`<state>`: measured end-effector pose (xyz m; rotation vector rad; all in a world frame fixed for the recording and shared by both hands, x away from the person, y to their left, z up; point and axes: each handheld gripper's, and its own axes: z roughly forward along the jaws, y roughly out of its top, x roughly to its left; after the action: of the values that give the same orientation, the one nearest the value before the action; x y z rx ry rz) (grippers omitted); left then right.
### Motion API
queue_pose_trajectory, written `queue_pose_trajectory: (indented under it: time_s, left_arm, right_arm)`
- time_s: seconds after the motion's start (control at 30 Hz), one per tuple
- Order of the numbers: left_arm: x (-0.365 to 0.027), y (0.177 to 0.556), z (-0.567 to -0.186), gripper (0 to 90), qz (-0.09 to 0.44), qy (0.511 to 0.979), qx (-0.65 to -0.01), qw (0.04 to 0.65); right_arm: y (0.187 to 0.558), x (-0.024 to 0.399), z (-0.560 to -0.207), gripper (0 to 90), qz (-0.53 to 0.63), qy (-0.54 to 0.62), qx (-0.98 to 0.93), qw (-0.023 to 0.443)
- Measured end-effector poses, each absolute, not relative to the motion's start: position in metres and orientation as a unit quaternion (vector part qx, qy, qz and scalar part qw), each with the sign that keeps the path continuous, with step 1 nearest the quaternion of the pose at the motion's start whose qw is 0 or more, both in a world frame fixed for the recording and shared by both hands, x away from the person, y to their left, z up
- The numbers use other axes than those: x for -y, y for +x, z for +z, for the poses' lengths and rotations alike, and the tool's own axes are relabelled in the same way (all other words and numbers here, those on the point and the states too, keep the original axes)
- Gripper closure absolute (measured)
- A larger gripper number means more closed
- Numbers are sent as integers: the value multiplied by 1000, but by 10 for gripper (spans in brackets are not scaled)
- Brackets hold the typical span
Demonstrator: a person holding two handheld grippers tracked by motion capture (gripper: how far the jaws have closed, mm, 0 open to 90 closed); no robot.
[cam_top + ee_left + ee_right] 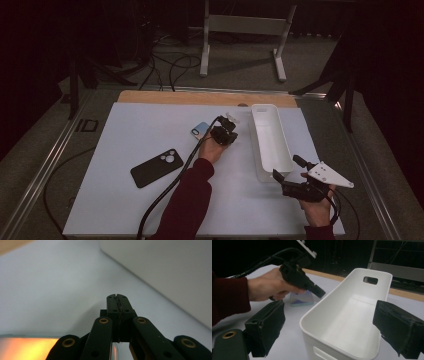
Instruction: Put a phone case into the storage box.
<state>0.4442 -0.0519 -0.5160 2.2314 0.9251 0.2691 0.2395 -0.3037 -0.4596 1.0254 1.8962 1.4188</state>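
L gripper jaws clenched, empty, beside white bin; R gripper jaws apart at bin's near end; small bluish item, maybe phone

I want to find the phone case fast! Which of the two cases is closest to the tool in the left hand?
The small light-blue case: it lies right beside the left tool. The black phone case lies apart, farther left and nearer the person.
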Motion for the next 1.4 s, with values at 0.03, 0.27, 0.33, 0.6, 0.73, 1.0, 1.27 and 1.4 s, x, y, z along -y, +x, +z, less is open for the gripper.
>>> queue_pose_trajectory:
  time_s: [0.03, 0.27, 0.33, 0.6, 0.73, 1.0, 1.27, 1.4]
  left_arm:
    - [52, 444, -518, 900, 102, 863, -357, 343]
    - [55, 445, -527, 899, 98, 862, -369, 332]
    - [54, 444, -527, 899, 97, 861, -373, 332]
    - [46, 432, -526, 899, 87, 862, -374, 332]
    - [39, 420, -524, 899, 85, 866, -371, 325]
    - [2, 398, -525, 896, 82, 854, -396, 328]
    - [-21, 393, -524, 894, 101, 848, -412, 316]
    - [-26, 394, -523, 893, 102, 844, -425, 310]
  right_arm:
    - [240, 304, -459, 103, 529, 382, -706, 277]
    - [240, 304, -460, 104, 528, 383, -705, 278]
    - [240, 305, -460, 104, 529, 383, -705, 277]
    - [240, 304, -460, 104, 527, 383, -706, 276]
    - [240, 304, -461, 104, 527, 384, -706, 276]
    - [240, 303, -461, 104, 526, 383, -708, 275]
    - [241, 298, -463, 104, 522, 380, -713, 273]
    - [241, 298, -462, 104, 522, 378, -713, 275]
